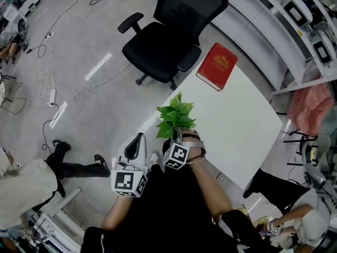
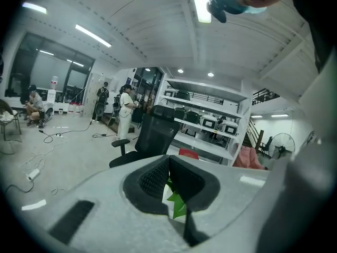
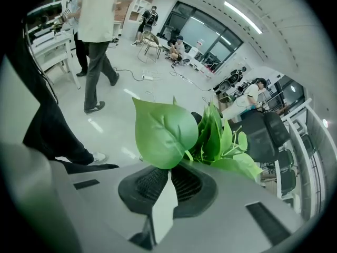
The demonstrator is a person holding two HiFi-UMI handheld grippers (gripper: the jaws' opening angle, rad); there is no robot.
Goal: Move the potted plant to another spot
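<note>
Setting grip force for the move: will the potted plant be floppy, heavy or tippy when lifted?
Leaves look thin and broad, so likely floppy; grip the pot, not foliage. The potted plant seems small beside the right gripper, so probably light. The jaws pinch only what looks like the white pot wall, so it may swing if tilted.

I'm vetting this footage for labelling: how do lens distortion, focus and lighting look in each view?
Head view: strong fisheye bend toward the edges, even light, the office chair sharp. Left gripper view: dark vignetted corners, the ceiling light strip blown out, the gripper's own body soft. Right gripper view: the potted plant fills the middle, its big front leaf slightly soft, the room behind it curved.
</note>
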